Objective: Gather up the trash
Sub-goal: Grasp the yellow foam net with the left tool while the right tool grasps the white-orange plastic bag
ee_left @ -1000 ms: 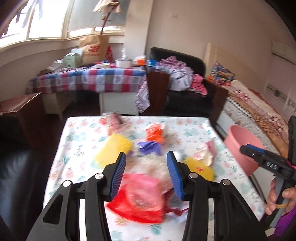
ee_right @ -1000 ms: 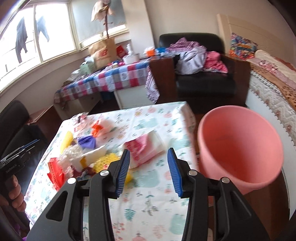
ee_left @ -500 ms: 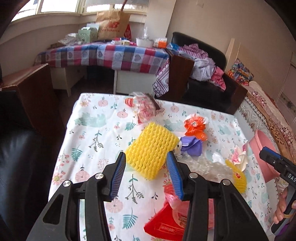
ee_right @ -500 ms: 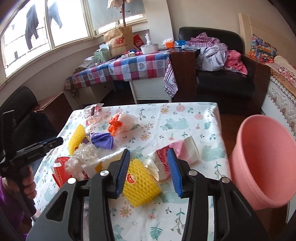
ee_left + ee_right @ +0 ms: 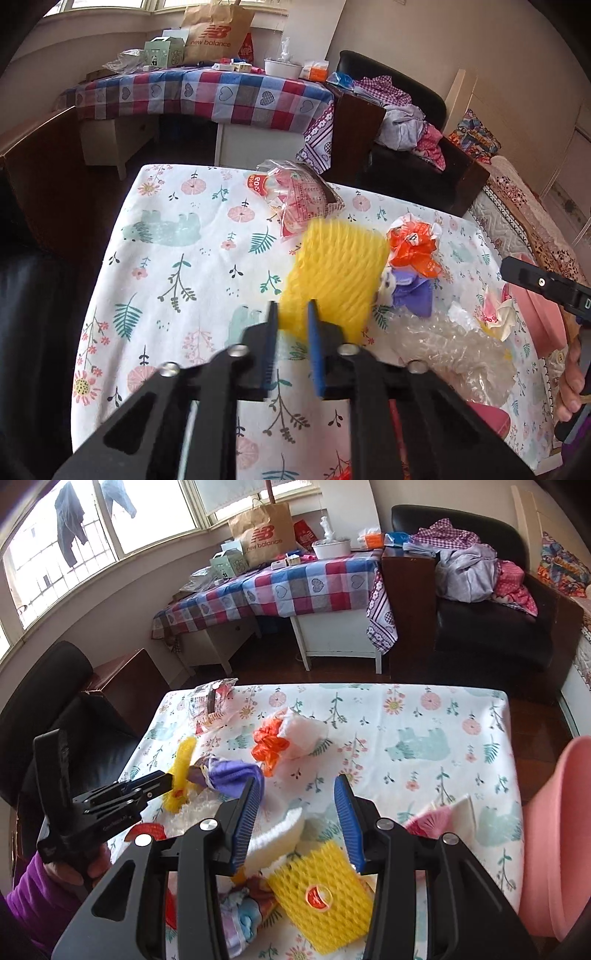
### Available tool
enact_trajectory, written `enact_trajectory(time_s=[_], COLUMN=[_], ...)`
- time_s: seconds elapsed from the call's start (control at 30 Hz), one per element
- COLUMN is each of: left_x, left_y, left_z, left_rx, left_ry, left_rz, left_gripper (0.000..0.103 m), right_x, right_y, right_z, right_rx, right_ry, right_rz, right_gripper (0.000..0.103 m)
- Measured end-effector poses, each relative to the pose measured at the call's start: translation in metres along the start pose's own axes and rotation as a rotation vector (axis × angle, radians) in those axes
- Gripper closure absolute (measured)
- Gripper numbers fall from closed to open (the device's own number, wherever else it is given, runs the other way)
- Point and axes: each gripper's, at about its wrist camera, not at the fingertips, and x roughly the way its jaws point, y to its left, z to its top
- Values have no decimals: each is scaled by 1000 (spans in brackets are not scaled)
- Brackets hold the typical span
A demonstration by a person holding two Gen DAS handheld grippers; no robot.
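Note:
Trash lies scattered on a floral tablecloth (image 5: 166, 258). My left gripper (image 5: 291, 310) is closing its jaws on the near edge of a yellow foam net (image 5: 336, 273), which is between the pads. In the right wrist view the left gripper (image 5: 168, 777) pinches that net (image 5: 183, 757) and lifts it on edge. My right gripper (image 5: 295, 786) hangs open above a second yellow foam net (image 5: 321, 897) with a red sticker, holding nothing. An orange wrapper (image 5: 413, 251) and a purple wrapper (image 5: 413, 295) lie just beyond the first net.
A pink bin (image 5: 554, 830) stands off the table's right edge. A clear snack bag (image 5: 295, 195) lies at the far side, bubble wrap (image 5: 443, 347) nearer, and a pink-white packet (image 5: 443, 816) by the bin. A black chair is at the left.
My left gripper went down to the yellow foam net and narrowed its jaws onto it. My right gripper swung left from the pink bin to above the trash pile, still open.

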Motion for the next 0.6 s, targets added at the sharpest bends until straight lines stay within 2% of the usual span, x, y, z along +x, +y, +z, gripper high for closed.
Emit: enact_trajectory(time_s=[0.27, 0.47, 0.6], left_x=[-28, -39, -36], left_y=[1, 8, 16], left_z=[-6, -6, -5], left_rx=[24, 11, -36], left_ry=[-76, -97, -75], left_rz=[4, -23, -45], left_gripper=[103, 103, 100], right_x=[32, 56, 80], right_y=[10, 6, -5], right_z=[22, 45, 52], right_rx=[22, 54, 109], right_ry=[44, 45, 98], right_rz=[-5, -43, -49], right_gripper=[60, 60, 60])
